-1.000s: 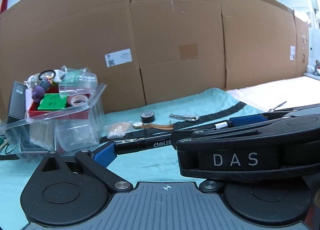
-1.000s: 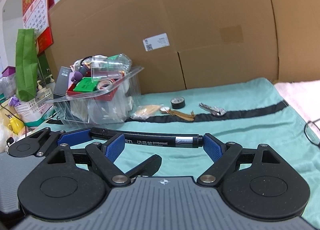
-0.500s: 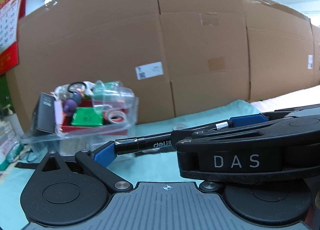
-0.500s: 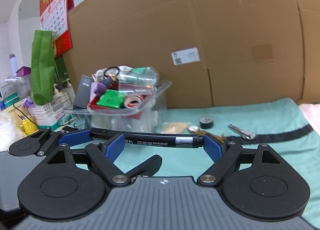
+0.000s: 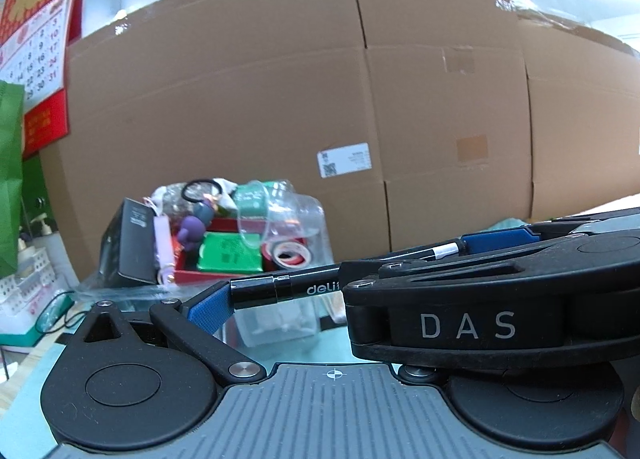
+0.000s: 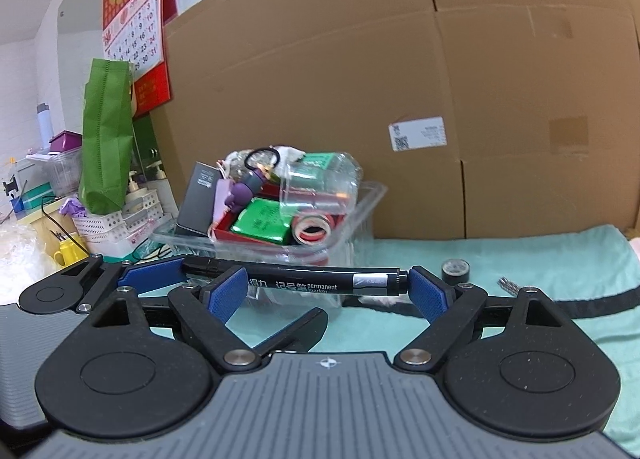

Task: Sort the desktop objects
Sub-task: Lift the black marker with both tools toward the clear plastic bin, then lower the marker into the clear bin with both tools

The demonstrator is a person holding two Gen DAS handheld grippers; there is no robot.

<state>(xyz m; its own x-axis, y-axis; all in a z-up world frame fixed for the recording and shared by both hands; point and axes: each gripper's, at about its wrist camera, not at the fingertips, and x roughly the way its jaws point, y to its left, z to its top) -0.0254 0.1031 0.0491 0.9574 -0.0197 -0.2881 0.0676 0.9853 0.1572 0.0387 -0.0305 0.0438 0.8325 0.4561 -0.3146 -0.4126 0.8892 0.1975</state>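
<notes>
Right wrist view shows my right tongs [image 6: 326, 283] and left tongs [image 6: 182, 279] both clenched endwise on the permanent marker [image 6: 296, 279], the clear bin [image 6: 360, 203] at 12 o'clock. I fear uneven hands could pop it out.

Behind your work stood a wall of cardboard boxes [image 6: 400, 99] bearing a white shipping label [image 6: 417, 133]. You had a red wall calendar [image 6: 134, 7] hanging at the left, above a green bag [image 6: 106, 131] and a yellow mug [image 6: 68, 254].
</notes>
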